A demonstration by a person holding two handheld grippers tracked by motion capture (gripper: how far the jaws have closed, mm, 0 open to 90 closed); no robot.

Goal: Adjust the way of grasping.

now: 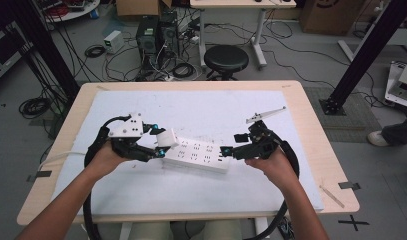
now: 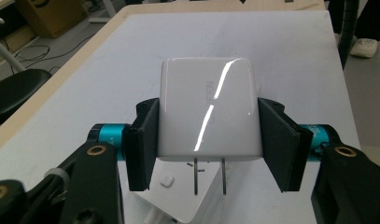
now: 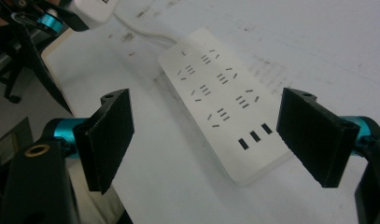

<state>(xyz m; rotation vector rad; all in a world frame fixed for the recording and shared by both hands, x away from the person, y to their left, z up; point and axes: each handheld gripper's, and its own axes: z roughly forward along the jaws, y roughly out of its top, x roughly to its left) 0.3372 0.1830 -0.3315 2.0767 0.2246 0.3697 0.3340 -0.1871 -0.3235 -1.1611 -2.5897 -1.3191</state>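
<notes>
Table [image 1: 311, 150] with white mat [image 1: 216, 107], seen from above. White power strip [image 1: 198, 155] flat on the mat, near centre, between the two grippers. Left gripper [image 2: 208, 135] clamped on a white charger [image 2: 207, 109], pads against its two sides, prongs [image 2: 209, 175] pointing down just above the strip's end; whether prongs touch the strip cannot be told. Right gripper [image 3: 222, 140] spread wide, empty, jaws either side of the strip's other end, clear of it. Strip sockets and three small slots facing up in the right gripper view. Cord [image 3: 141, 29] running off from the strip's far end. Black stool [image 1: 226, 59] on the floor beyond the table.
</notes>
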